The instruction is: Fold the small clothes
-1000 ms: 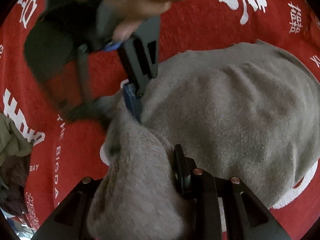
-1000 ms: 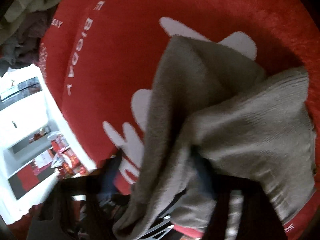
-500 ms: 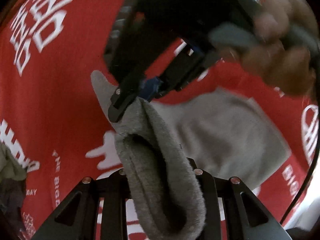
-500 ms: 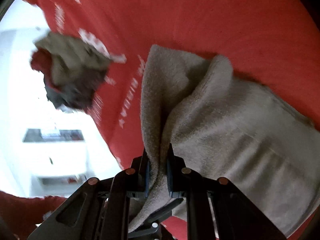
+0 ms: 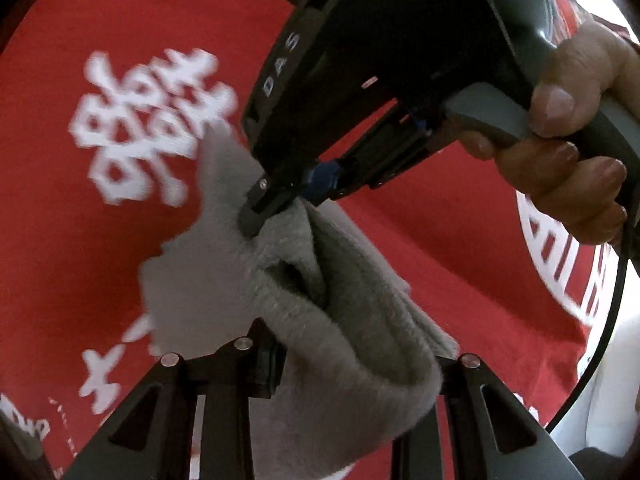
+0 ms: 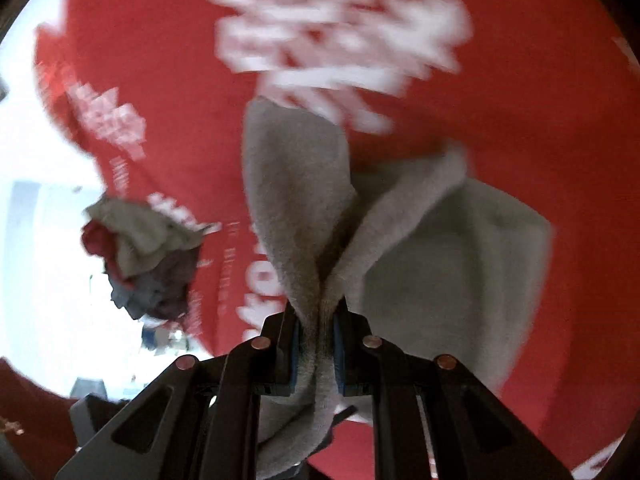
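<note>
Both grippers — left gripper (image 5: 352, 364), right gripper (image 6: 318, 344) (jaws just closing) — clamp the grey garment (image 6: 440, 248), now lifted.

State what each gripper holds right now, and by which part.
Both hold the same grey knit garment. The right gripper pinches a bunched fold of its edge. The left gripper grips a thick folded edge nearby. Which part of the garment this is cannot be told.

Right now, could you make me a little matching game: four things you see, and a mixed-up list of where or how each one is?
Things:
1. grey garment
2. red cloth
3. clothes pile
4. hand

States:
a. heaped near the cloth's edge
b. around a grey handle
c. pinched by both grippers
d. spread out, white lettering

Pairs: 1-c, 2-d, 3-a, 4-b
</note>
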Demonstrator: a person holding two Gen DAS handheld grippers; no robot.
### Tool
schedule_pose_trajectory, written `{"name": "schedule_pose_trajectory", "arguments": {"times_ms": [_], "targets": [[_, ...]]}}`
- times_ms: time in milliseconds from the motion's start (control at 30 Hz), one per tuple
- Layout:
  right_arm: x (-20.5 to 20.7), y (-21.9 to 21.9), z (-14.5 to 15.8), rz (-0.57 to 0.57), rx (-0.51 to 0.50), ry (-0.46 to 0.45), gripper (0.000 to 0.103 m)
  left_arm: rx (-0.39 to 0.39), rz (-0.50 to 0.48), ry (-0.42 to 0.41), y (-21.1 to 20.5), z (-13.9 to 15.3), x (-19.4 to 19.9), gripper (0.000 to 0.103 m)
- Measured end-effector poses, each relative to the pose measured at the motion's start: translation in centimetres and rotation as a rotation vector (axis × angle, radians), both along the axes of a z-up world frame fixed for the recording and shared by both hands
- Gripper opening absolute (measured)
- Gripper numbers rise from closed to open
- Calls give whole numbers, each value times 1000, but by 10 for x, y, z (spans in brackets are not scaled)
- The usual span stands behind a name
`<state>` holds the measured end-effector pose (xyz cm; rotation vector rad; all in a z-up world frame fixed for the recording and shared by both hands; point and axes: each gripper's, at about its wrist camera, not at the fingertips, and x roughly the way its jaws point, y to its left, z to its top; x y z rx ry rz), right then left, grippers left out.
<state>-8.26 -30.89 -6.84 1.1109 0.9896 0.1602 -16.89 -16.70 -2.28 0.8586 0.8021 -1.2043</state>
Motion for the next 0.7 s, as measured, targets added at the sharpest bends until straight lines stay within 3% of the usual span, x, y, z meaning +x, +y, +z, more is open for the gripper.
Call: {"name": "schedule_pose_trajectory", "arguments": {"times_ms": [200, 233, 267, 333, 400, 467, 533, 700], "targets": [[-32, -14, -81, -62, 10, 139, 15, 71, -8, 29, -12, -37, -23, 30], [-32, -15, -87, -70, 21, 136, 15, 72, -11, 39, -12, -37, -25, 44], [-32, -15, -88, -77, 24, 131, 15, 68, -18, 56, -12, -36, -25, 70], [-31, -18, -84, -82, 3, 126, 17, 28, -16, 75, -7, -24, -25, 84], [-29, -19, -78, -83, -21, 146, 20, 14, -29, 103, -2, -10, -27, 84], [-33, -20, -72, -91, -37, 176, 31, 14, -17, 135, 11, 5, -17, 84], [-35, -21, -64, -122, -62, 207, 59, 21, 14, 163, 24, 15, -7, 84], [-70, -14, -38, -194, -77, 218, 60, 54, 135, 206, 56, 19, 51, 84]]}}
